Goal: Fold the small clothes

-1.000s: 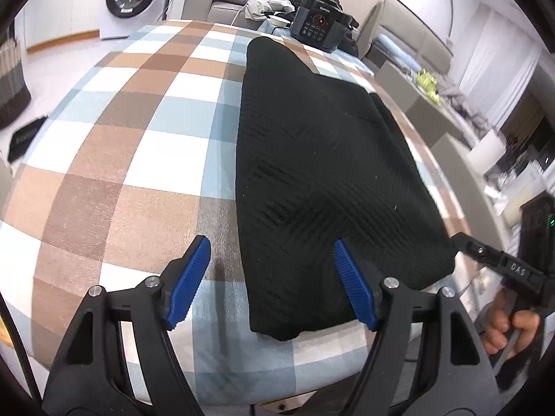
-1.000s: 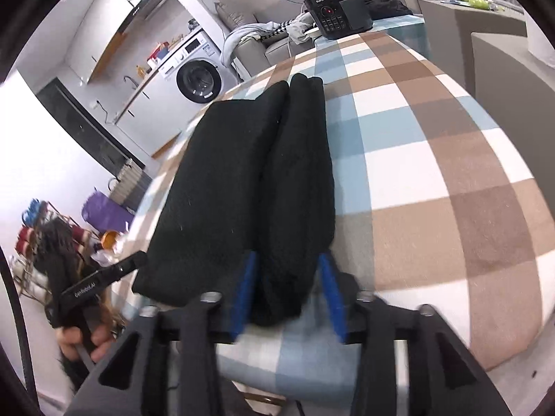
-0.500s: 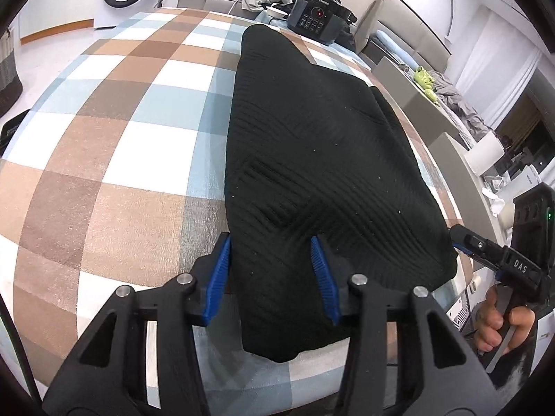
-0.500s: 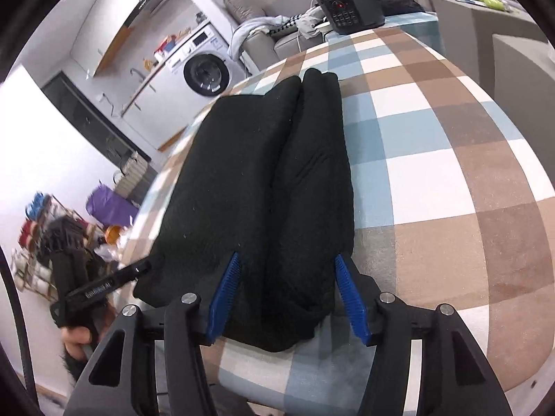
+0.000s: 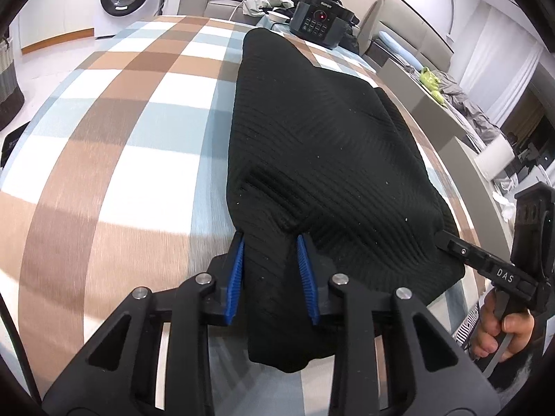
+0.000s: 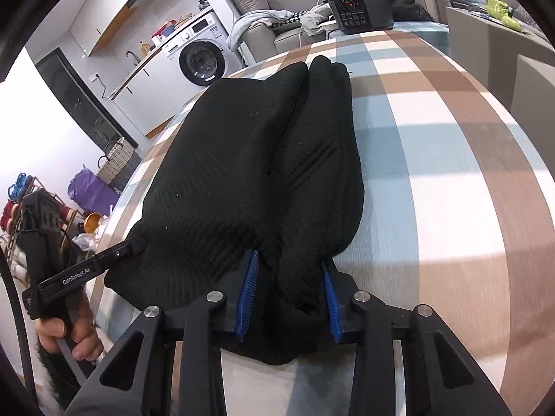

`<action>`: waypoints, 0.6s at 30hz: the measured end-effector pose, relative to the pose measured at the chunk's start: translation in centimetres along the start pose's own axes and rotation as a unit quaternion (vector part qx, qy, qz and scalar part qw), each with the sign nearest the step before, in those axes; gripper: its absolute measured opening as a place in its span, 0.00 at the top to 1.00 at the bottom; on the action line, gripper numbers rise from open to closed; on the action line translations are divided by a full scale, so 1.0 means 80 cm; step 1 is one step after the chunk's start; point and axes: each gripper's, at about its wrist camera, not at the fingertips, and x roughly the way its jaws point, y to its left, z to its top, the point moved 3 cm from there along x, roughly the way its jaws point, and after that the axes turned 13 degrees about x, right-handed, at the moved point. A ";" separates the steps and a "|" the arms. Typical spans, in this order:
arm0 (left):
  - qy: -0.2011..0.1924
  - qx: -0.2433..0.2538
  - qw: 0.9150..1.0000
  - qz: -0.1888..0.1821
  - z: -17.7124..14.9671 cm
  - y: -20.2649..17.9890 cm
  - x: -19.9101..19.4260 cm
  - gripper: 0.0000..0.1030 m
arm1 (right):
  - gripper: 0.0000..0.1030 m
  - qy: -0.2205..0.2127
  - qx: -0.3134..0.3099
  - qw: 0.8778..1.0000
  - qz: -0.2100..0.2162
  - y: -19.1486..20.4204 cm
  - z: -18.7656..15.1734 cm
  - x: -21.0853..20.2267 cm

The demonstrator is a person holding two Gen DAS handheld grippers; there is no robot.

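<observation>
Black knit: soft, limp, thick, likely sags when lifted. Left gripper and right gripper closing, each pinching a near-edge corner, 6 o'clock. Take hold there.

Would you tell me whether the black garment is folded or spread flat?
Folded: the black garment lies on the checked cloth doubled lengthwise, one layer overlapping another along a central ridge.

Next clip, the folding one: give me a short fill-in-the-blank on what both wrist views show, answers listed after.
1. The garment lying on the checked tablecloth is ____ in colour.
2. Fabric sits between the blue pads of the left gripper and of the ____ gripper.
3. Behind the table stands a white ____ machine.

Missing words: black; right; washing
</observation>
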 end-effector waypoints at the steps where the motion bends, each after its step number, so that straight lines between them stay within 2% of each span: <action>1: -0.002 0.000 1.000 0.002 0.007 0.002 0.004 0.74 | 0.66 -0.002 0.000 1.000 -0.003 0.003 0.008 0.006; 9: -0.019 0.020 0.999 0.036 0.093 0.025 0.045 0.74 | 0.66 -0.038 0.030 0.998 -0.035 0.025 0.076 0.048; 15: -0.026 0.020 0.998 0.044 0.109 0.032 0.051 0.74 | 0.66 -0.046 0.036 0.997 -0.040 0.028 0.083 0.054; 18: -0.030 0.025 0.998 0.053 0.109 0.032 0.048 0.74 | 0.60 -0.051 0.033 0.997 -0.039 0.028 0.081 0.049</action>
